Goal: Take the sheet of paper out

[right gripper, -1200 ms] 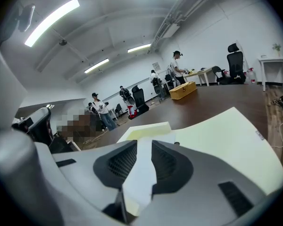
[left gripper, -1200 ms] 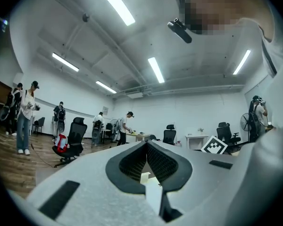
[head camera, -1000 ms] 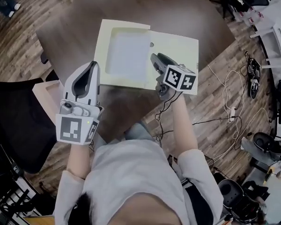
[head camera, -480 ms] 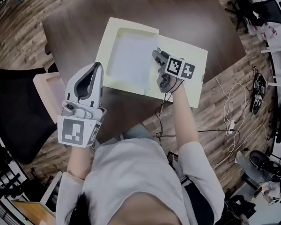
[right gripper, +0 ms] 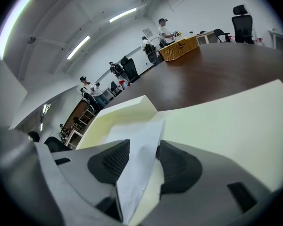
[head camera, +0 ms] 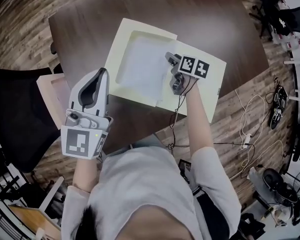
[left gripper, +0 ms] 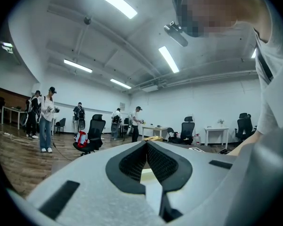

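Paper sheet [head camera: 140, 65] found loose between jaws of right claw [right gripper: 142, 147], just opened wide; cream folder [head camera: 202, 84] seen beneath claw; left claw [left gripper: 146, 144] closed, empty.

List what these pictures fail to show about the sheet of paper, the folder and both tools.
Head view: the right tool covers the sheet of paper's right edge; its jaws have just been opening, the sheet between them.
Right gripper view: the tool's body cuts off the sheet's near end.
Left gripper view: the shut left tool blocks nearly all of the folder.
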`<state>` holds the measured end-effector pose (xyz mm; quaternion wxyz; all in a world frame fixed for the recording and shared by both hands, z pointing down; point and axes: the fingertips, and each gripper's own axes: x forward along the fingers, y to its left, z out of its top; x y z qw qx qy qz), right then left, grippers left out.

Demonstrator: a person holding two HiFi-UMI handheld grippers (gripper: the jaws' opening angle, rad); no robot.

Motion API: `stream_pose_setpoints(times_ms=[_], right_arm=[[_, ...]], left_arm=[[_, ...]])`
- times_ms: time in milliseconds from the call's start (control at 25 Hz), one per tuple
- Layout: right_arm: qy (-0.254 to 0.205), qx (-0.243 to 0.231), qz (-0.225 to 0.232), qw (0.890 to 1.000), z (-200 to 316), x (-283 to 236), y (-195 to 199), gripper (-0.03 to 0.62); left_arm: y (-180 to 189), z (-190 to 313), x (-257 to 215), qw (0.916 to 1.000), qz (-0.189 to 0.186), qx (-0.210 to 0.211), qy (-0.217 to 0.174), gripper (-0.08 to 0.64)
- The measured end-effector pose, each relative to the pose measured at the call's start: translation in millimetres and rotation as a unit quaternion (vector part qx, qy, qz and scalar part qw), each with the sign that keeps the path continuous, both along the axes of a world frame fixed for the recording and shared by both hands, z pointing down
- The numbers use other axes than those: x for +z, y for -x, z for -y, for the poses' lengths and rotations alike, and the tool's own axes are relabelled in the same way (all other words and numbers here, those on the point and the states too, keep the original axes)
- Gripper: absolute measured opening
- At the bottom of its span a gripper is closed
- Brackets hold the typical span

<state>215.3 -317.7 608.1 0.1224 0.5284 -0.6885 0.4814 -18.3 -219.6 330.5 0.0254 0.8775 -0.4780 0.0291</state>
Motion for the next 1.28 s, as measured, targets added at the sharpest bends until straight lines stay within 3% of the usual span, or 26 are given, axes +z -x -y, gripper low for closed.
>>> stream_pose_setpoints(times_ms=[240,600,920,1040,1280], right_arm=[[0.045,0.003,-0.018,0.999,6,7,-3,0.17],[0.042,-0.004,0.085,0.995,2,-3,20,0.17],[0.05,-0.062,0.146,0.986,-14,-8,55,0.169],[0.052,-0.073,0.142,0.986,-18,-5,63,0.17],[0.037,-0.042,0.133,0.99,-6,-1,63,0.17]], left_arm=[[5,9,2,0.9999,0.001,-0.013,0.005,0.009],[11,15,2,0.9998,-0.003,-0.018,0.005,0.009],[19,16,3,0.9997,-0.005,-0.022,0.005,0.009],[19,17,2,0.9997,-0.005,-0.023,0.005,0.009],[24,16,1,0.9996,-0.005,-0.027,0.004,0.009]])
